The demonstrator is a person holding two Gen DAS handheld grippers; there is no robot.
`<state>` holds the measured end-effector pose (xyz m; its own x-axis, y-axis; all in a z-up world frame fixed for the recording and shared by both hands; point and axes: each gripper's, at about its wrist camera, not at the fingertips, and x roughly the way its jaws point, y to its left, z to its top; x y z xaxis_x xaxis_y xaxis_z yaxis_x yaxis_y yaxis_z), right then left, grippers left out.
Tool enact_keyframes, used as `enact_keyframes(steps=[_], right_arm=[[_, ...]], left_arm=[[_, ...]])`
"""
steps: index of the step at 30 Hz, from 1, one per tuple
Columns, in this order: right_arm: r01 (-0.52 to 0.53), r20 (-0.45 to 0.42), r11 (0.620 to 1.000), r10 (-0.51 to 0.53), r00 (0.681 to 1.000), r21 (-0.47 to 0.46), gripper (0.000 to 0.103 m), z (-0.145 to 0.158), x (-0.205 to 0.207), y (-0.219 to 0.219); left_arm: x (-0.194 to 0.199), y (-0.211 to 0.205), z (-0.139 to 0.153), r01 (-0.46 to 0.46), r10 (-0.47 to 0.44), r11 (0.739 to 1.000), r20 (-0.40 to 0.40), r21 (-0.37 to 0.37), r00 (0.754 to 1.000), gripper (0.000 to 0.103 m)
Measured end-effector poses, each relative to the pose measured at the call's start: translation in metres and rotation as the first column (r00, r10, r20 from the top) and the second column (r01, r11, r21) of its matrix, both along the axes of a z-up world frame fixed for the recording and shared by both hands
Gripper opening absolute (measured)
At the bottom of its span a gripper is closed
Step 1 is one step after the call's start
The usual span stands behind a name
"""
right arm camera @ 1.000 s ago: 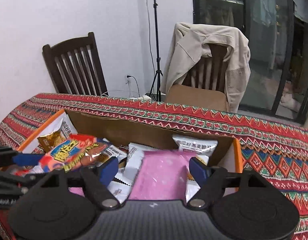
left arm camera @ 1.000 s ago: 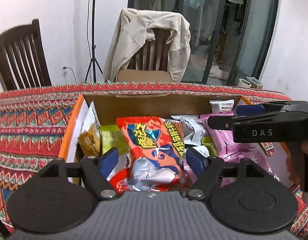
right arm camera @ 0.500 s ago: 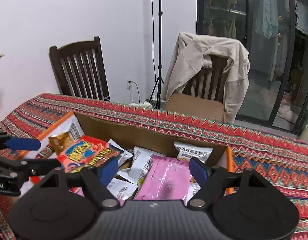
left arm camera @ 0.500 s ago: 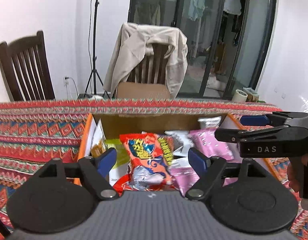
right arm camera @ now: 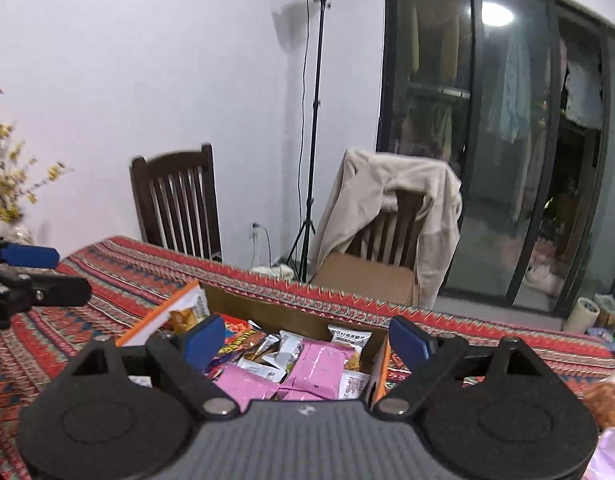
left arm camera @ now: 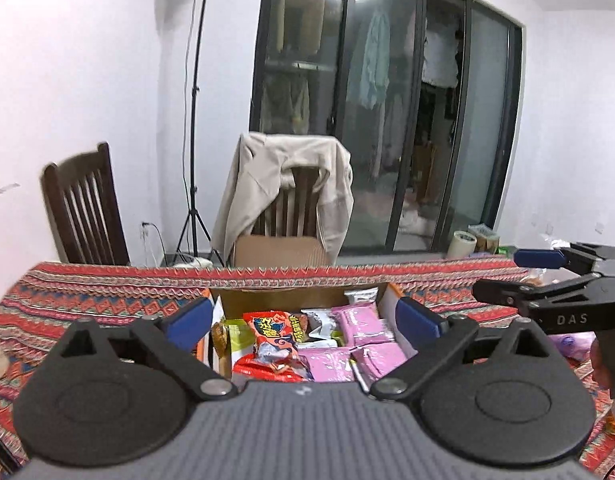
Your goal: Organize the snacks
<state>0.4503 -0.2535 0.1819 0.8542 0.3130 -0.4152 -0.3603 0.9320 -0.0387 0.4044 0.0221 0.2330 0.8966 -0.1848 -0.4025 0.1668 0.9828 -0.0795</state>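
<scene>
- Cardboard forms the open box (left arm camera: 295, 300) seen on the bench (left arm camera: 87, 292), which is covered by a red patterned cloth.
- Snack packets are seen piled inside the box: a red-orange packet (left arm camera: 277, 330), pink packets (left arm camera: 363, 326) and a white packet (right arm camera: 349, 334) against the far wall.
- The left tool (left arm camera: 303, 318) is held above the box; its jaws are opening, and nothing is gripped between the blue pads (left arm camera: 189, 317).
- The right tool (right arm camera: 307, 338) is likewise held over the box, jaws opening, with no packet pressed between them.
- Each tool is seen at the edge of the other's view.
- Two wooden chairs are seen behind the bench, one draped with a beige jacket (left arm camera: 283, 188).
</scene>
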Motion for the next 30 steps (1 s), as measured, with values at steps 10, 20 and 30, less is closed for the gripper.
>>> enact_keyframes(steps=[10, 20, 30], right_arm=[[0.004, 0.119, 0.999, -0.009, 0.993, 0.040, 0.095, 0.014, -0.148, -0.040], [0.015, 0.176, 0.999, -0.022, 0.984, 0.043, 0.097, -0.025, -0.293, -0.062], [-0.007, 0.191, 1.000, 0.005, 0.982, 0.012, 0.103, -0.085, -0.426, -0.049]], left_arm=[[-0.139, 0.001, 0.006, -0.042, 0.042, 0.999, 0.101, -0.009, 0.994, 0.103], [-0.286, -0.001, -0.033, -0.033, 0.027, 0.999, 0.194, 0.028, 0.981, 0.103], [-0.392, 0.013, -0.098, -0.053, 0.053, 0.999, 0.215, -0.008, 0.975, 0.103]])
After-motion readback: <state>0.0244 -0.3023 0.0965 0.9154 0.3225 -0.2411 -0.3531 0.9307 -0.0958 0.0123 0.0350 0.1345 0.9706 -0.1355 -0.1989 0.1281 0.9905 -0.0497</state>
